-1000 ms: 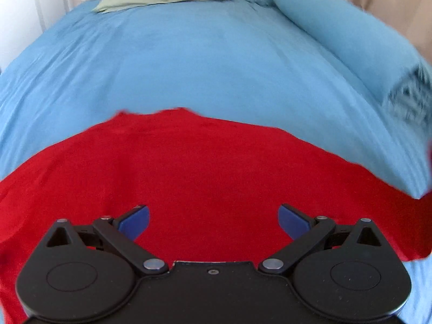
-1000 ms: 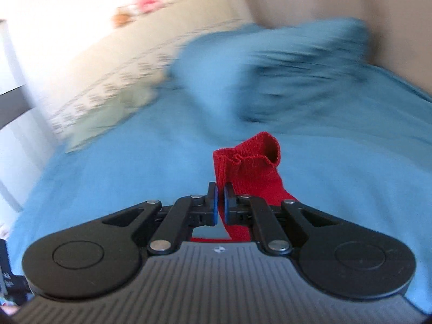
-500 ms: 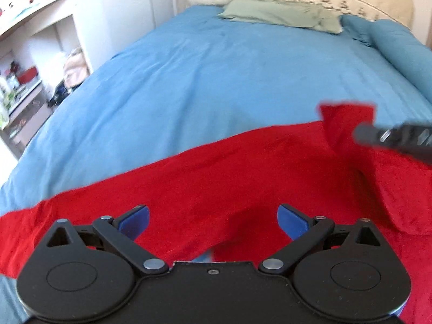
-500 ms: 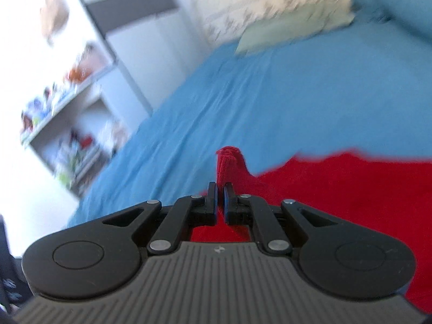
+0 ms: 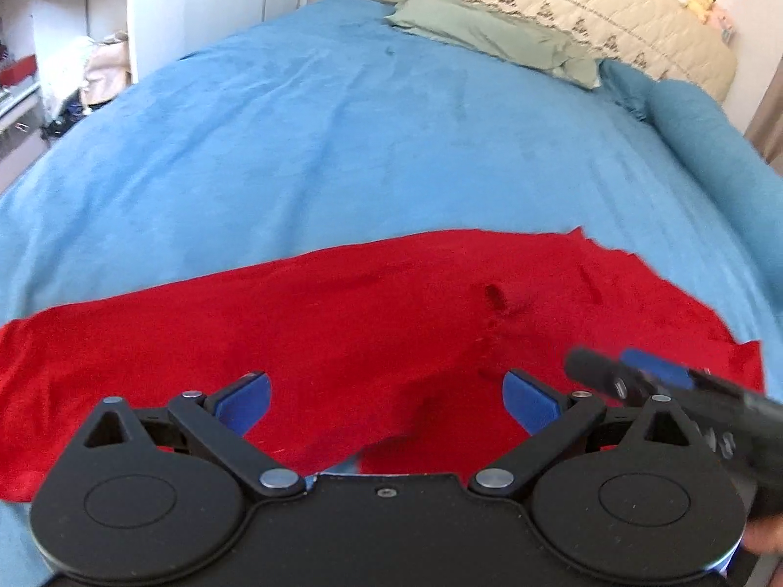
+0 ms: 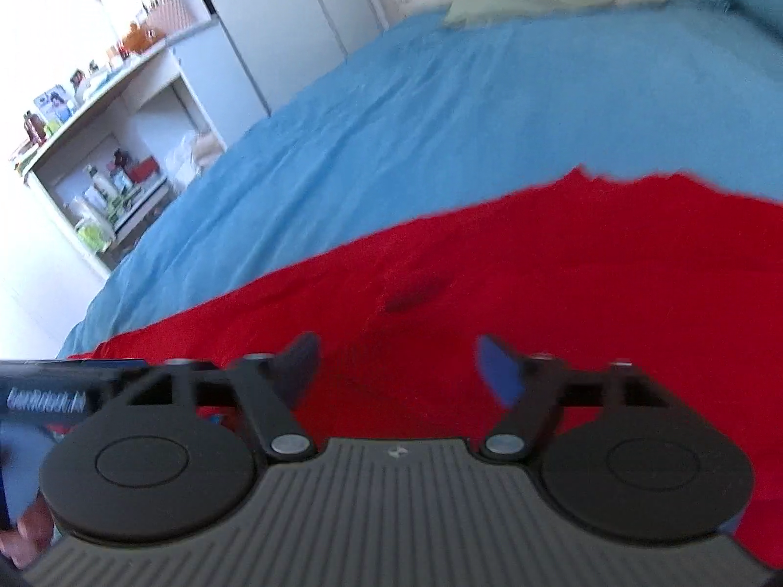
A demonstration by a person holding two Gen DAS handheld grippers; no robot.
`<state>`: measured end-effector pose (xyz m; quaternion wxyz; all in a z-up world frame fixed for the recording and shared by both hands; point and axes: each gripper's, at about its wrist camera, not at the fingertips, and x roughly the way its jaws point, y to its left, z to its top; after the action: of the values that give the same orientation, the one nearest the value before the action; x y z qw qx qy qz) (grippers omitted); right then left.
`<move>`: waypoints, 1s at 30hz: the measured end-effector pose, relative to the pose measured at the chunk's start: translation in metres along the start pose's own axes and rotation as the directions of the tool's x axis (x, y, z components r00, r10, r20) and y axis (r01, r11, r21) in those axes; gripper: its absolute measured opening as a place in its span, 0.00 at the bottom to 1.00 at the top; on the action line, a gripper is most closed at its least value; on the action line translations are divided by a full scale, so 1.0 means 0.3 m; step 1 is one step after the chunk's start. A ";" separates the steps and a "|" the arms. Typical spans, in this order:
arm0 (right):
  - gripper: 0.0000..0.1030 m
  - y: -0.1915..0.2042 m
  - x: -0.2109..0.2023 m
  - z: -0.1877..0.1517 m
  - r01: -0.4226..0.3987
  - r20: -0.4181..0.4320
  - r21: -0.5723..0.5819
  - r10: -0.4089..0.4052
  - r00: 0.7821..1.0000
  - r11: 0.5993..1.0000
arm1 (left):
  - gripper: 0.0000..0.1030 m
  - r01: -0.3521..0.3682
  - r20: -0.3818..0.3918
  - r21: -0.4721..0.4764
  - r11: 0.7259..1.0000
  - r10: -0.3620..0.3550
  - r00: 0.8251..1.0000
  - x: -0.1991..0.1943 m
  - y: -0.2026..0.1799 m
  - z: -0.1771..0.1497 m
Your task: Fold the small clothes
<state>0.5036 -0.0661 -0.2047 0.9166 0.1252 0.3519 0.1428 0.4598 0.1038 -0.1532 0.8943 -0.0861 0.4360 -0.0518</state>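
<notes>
A red knit garment [image 5: 372, 313] lies spread across the blue bedspread [image 5: 342, 137], with one part folded over onto itself at its near right. My left gripper [image 5: 386, 398] is open and empty just above the garment's near edge. My right gripper [image 6: 399, 367] is open and empty over the red garment [image 6: 538, 269]. The right gripper also shows at the right in the left wrist view [image 5: 636, 376]. The left gripper shows at the left edge of the right wrist view [image 6: 58, 391].
A green pillow [image 5: 489, 34] and a quilted cream headboard [image 5: 563, 5] lie at the far end of the bed. A blue bolster [image 5: 709, 146] runs along the right side. White shelves [image 6: 98, 156] with small items stand left of the bed.
My right gripper carried a sleeve of the red garment leftward over the body, then opened and let it go. The garment now lies flat with the fold on it.
</notes>
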 end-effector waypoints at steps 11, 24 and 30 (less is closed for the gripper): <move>0.89 -0.203 -0.347 -0.136 0.183 0.036 -0.032 -0.182 0.983 0.983 | 0.77 0.083 -0.034 0.111 0.990 -0.080 0.996 0.186 -0.214 -0.004; 0.89 -0.336 -0.462 -0.207 0.234 0.051 0.032 -0.235 0.971 0.972 | 0.11 0.011 0.003 0.188 0.982 -0.012 1.000 0.274 -0.292 -0.031; 0.89 -0.353 -0.472 -0.214 0.245 0.057 0.050 -0.247 0.967 0.968 | 0.08 -0.032 0.050 0.173 0.984 0.023 0.998 0.207 -0.298 -0.034</move>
<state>0.3776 -0.2057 -0.1997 0.9350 0.1044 0.3385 0.0165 0.4883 0.0048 -0.1896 0.9092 -0.0029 0.4096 -0.0753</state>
